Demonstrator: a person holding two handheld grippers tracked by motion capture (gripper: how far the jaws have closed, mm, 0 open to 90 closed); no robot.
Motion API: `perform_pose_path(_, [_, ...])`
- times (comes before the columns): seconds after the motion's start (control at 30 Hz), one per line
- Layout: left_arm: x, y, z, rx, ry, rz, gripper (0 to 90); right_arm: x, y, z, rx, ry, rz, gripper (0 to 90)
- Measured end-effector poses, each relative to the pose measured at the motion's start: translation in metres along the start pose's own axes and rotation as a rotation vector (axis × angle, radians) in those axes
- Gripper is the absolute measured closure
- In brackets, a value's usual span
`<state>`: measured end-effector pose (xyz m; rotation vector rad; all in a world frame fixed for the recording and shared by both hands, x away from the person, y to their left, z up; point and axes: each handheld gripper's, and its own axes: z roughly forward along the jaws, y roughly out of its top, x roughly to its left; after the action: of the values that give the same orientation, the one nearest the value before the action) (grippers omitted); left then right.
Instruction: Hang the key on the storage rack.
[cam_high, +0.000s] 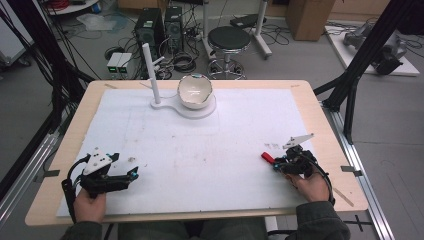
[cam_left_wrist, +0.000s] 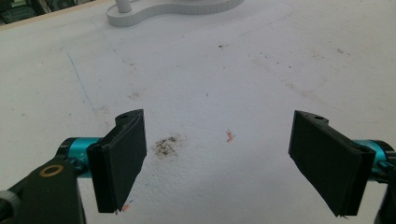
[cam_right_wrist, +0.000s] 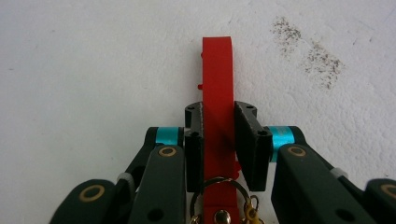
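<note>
Left gripper: near the tabletop's front left corner, held low over the white sheet; jaws spread wide, nothing between them, bare sheet with a dark smudge showing in the gap.
Right gripper: near the front right corner, in the person's right hand; jaws closed tight on the red strip, pads pressing its two long sides.
Red strip: flat narrow red plastic piece, clamped about mid-length; long axis runs along the jaws; free rounded end sticks out past the jaw tips, pointing toward the tabletop's left edge.
Key ring: metal ring at the strip's rear end, behind the jaws.
Bowl: white, on a white stand with an upright post, near the middle of the far edge, well apart from both grippers.
</note>
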<state>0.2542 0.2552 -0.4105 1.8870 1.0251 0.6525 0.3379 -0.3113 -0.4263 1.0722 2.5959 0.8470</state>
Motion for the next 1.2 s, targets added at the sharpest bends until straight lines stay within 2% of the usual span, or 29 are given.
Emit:
perform_pose_path(0.33, [0.001,0.0,0.0,-0.004,0.002,0.001,19.6,-0.008,-0.005,-0.008,-0.082,0.035,0.062,75.0])
perform_pose_path(0.73, [0.0,0.0,0.0,-0.004,0.003,0.003,19.6,-0.009,-0.006,-0.021,-0.2,0.099,0.099,75.1])
perform_pose_path(0.8, [0.0,0.0,-0.001,-0.005,0.003,0.003,19.6,-0.008,-0.005,-0.024,-0.232,0.114,0.102,75.1])
perform_pose_path(1.2, [0.001,0.0,-0.003,-0.01,0.011,0.001,19.6,-0.002,0.004,-0.04,-0.324,0.179,0.104,75.1])
